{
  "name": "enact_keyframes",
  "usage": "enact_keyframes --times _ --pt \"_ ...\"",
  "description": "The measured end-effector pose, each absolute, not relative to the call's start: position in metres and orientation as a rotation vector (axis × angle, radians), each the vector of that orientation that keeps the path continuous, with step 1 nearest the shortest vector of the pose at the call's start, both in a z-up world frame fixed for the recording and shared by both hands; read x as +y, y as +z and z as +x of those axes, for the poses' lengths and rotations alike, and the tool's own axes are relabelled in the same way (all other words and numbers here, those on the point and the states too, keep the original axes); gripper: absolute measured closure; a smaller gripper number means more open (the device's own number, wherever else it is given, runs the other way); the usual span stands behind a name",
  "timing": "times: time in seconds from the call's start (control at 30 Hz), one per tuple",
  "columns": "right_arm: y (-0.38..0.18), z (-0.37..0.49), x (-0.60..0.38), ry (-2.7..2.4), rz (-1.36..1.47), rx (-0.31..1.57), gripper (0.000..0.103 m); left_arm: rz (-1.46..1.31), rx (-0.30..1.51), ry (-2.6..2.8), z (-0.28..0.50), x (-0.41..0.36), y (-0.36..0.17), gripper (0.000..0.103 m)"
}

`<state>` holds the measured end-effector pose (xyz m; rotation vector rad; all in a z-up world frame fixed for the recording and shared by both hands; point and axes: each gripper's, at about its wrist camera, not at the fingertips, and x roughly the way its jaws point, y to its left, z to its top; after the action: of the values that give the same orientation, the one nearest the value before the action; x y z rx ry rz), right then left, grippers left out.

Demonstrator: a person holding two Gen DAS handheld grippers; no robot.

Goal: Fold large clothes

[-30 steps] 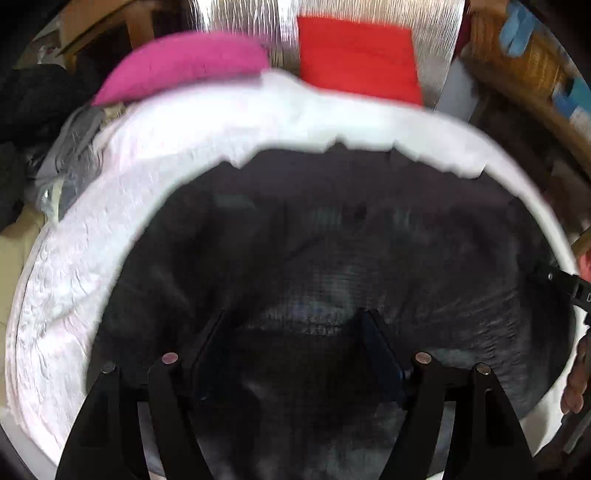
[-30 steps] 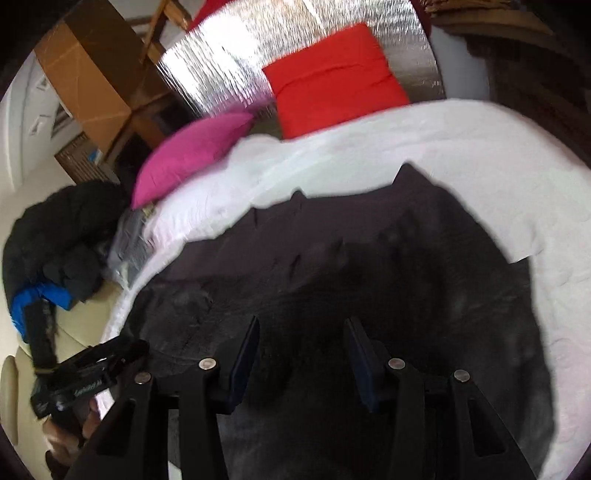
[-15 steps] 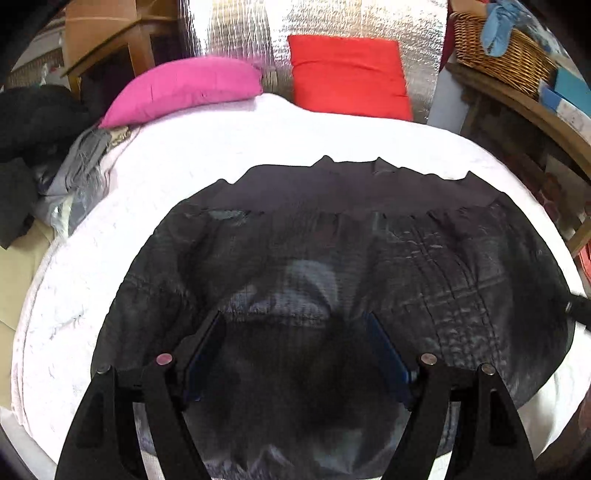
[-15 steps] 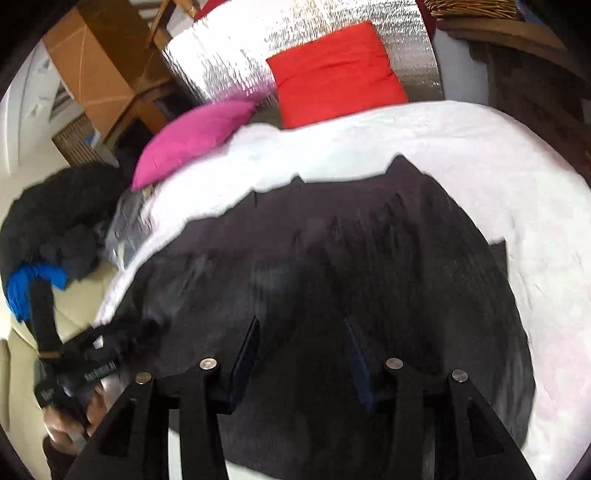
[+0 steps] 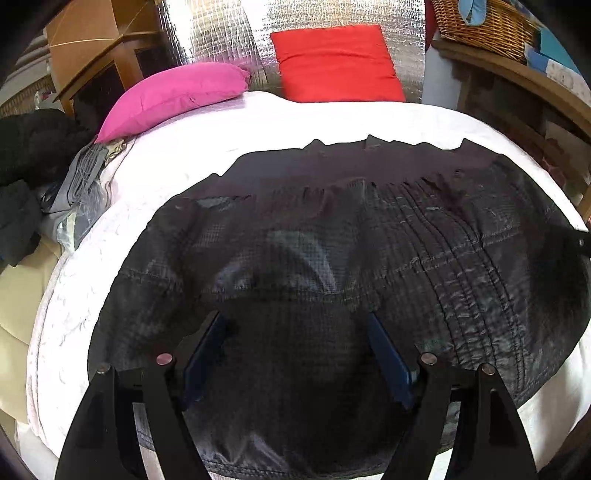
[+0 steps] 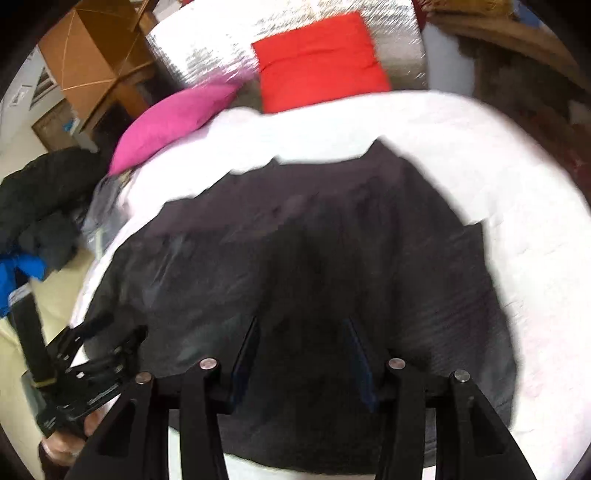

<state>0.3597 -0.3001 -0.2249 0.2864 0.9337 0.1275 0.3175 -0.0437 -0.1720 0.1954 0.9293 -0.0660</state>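
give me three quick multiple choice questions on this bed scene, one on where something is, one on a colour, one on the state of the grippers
1. Where is the red pillow?
A. on the black garment
B. at the head of the bed, against the silver panel
C. in the wicker basket

2. What colour is the pillow lying left of the red one?
A. pink
B. blue
C. green

3. How are the two grippers?
A. both shut on cloth
B. one shut on a pillow
C. both open, holding nothing

Answers:
1 B: it leans on the silver panel.
2 A: the pink pillow lies there.
3 C: left gripper and right gripper hover open over the black garment.
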Motion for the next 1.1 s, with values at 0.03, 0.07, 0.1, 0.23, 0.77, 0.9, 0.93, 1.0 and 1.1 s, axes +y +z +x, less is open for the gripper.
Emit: enact_keyframes --times 0.03,0.07,0.1,0.23,0.77,0.9,0.93,1.0,1.1 --pt "-0.226 0.362 -0.306 0.102 0.294 0.934 0.051 0.196 0.931 -0.066 0.318 -0.043 -0.173 0.024" --pt "-0.227 0.364 -0.314 0.079 0.314 0.942 0.051 0.197 0.931 -0.066 0.319 -0.043 -0.173 0.024" --pt "-0.233 0.368 -0.324 0.059 0.356 0.956 0.051 0.197 0.932 -0.067 0.319 -0.042 -0.174 0.024" --pt "-0.249 0.378 -0.335 0.079 0.414 0.989 0.051 0.198 0.939 -0.066 0.32 -0.041 -0.175 0.024" --pt "-0.215 0.302 -0.346 0.015 0.343 0.893 0.051 0.238 0.883 0.005 0.289 -0.019 -0.156 0.024" --pt "-0.218 0.281 -0.361 0.0 0.381 0.872 0.052 0.153 0.853 0.124 0.28 0.033 -0.139 0.024" --pt "-0.217 0.275 -0.367 0.0 0.404 0.856 0.052 0.108 0.861 0.161 0.278 0.051 -0.139 0.024" --pt "-0.216 0.265 -0.378 0.011 0.45 0.832 0.055 0.04 0.896 0.216 0.277 0.079 -0.144 0.024" --pt "-0.221 0.262 -0.391 0.02 0.508 0.827 0.055 -0.02 1.016 0.274 0.282 0.11 -0.17 0.024"
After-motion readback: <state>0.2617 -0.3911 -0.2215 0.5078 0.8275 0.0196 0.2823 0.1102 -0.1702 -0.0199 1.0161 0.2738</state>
